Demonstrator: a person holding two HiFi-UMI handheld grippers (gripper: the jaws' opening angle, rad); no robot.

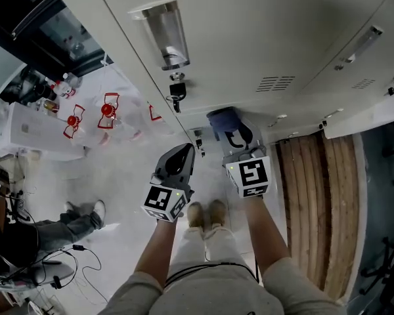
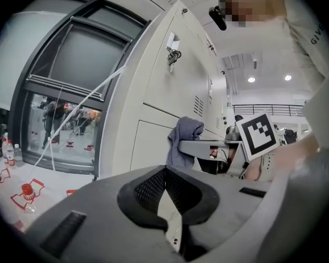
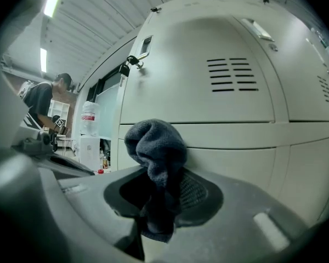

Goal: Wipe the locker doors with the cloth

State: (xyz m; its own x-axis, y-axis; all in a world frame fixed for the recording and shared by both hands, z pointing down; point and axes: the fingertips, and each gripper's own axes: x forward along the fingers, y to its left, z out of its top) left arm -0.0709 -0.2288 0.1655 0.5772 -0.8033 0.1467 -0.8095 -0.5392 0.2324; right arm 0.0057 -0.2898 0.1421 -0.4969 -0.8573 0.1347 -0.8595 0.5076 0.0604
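Cream locker doors (image 1: 262, 38) fill the top and right of the head view; a key (image 1: 176, 92) hangs from one lock. My right gripper (image 1: 235, 136) is shut on a dark grey-blue cloth (image 1: 228, 125), held close in front of a lower door. In the right gripper view the cloth (image 3: 156, 147) bunches up out of the jaws of the right gripper (image 3: 162, 171), just before the locker door (image 3: 208, 92) with vent slots (image 3: 230, 74). My left gripper (image 1: 177, 166) hangs beside it, away from the lockers. The left gripper (image 2: 164, 171) is shut and holds nothing; its view shows the cloth (image 2: 183, 136) from the side.
Water bottles with red labels (image 1: 108, 110) stand on the floor at the left by a glass front. A seated person's legs (image 1: 65, 225) and cables lie at the lower left. Wooden boards (image 1: 322, 202) run along the right. Another person (image 3: 44, 100) stands far left.
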